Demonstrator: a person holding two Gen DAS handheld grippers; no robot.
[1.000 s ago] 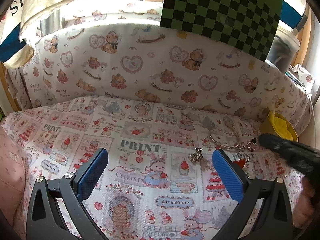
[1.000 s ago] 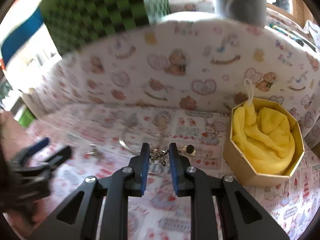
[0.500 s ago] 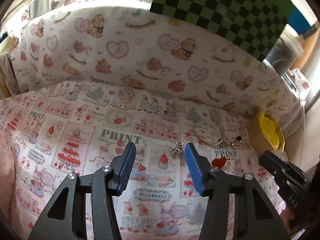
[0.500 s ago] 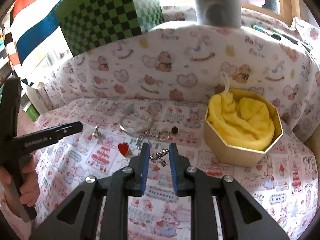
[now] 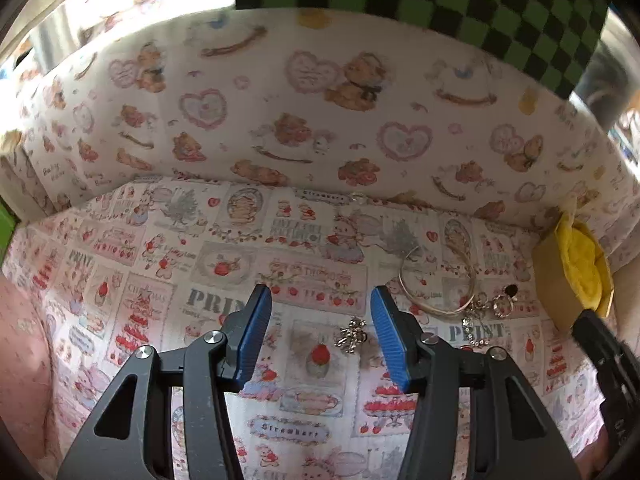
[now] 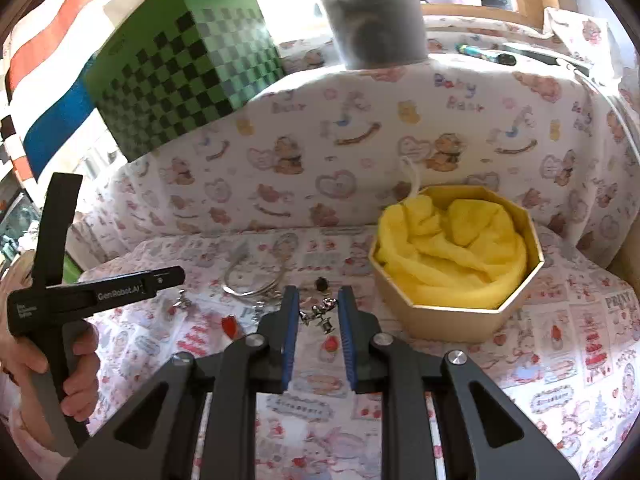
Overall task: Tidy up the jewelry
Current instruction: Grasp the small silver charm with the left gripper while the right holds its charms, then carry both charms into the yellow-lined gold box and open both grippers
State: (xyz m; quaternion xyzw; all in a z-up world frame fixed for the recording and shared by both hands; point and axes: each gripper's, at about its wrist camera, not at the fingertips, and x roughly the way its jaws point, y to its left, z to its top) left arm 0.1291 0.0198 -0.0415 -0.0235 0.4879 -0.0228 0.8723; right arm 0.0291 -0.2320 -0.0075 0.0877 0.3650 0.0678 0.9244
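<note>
Jewelry lies on a printed cloth. My left gripper (image 5: 320,320) is open, with a small silver charm (image 5: 352,336) on the cloth between its fingers, near the right one. A silver bangle (image 5: 436,292) and small earrings (image 5: 502,302) lie to its right. My right gripper (image 6: 318,316) is open a little around a silver chain piece (image 6: 318,312) lying on the cloth. A red heart (image 6: 229,326) lies left of it. An octagonal box (image 6: 456,314) lined with yellow cloth (image 6: 452,252) stands to the right.
A cloth-covered back wall (image 5: 320,120) with bear print closes the far side. A green checkered box (image 6: 180,80) and a grey cylinder (image 6: 376,16) stand behind it. The left gripper's body and the hand holding it (image 6: 60,300) show at the left.
My left gripper has moved nearer the silver charm, which now sits between its fingers. My right gripper has widened slightly around the chain piece and moved nearer the cloth.
</note>
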